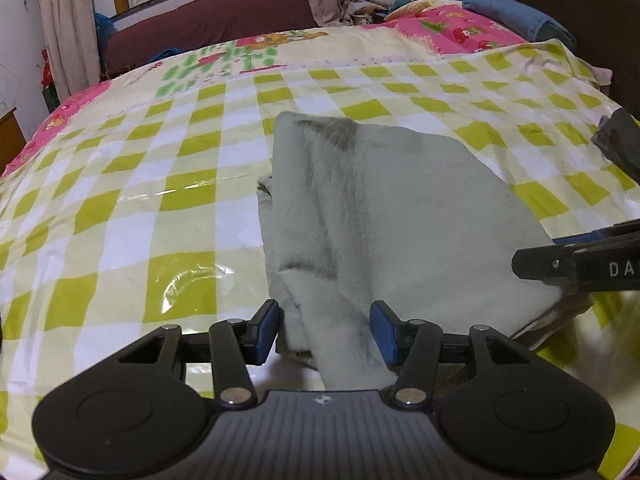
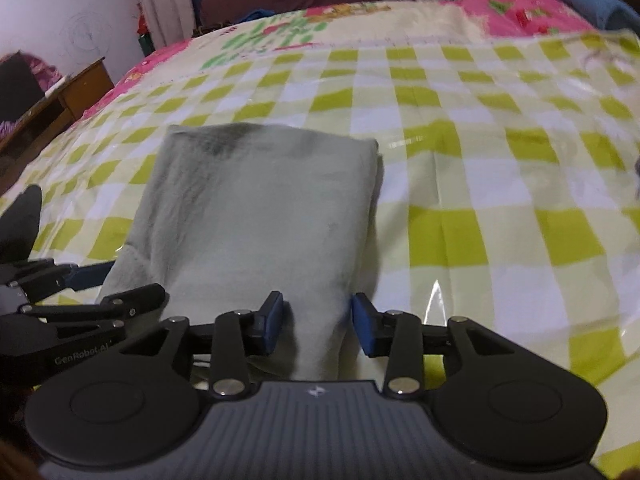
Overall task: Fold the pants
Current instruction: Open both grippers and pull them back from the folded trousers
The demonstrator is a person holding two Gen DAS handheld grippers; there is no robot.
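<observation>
Pants (image 1: pixel 392 216) lying folded into a compact grey-green stack on the checked sheet (image 1: pixel 132 184) of the bed, long axis running straight away from both cameras, near edge at the jaws, far edge toward the pink quilt (image 1: pixel 452 28).

Left gripper (image 1: pixel 325 330) at the near left corner of the stack. Jaws spread, a raised ridge of cloth standing between the blue pads; gap visible on the left side, right pad close to or brushing the cloth. No clear pinch.

Right gripper (image 2: pixel 317 326) at the near right corner, same heading. Jaws spread, a narrower ridge of cloth between them, pads apart from it on both sides.

Both grippers at the same short edge, side by side, each seen at the margin of the other's view. Neither nearer than the other; pants directly ahead of both.

Judgement: fold looks nearly complete, near edge freshly laid down. Any further fold likely across the long axis, near edge carried to far edge. Risk: loose ridges under the jaws dragging the top layer on withdrawal.
</observation>
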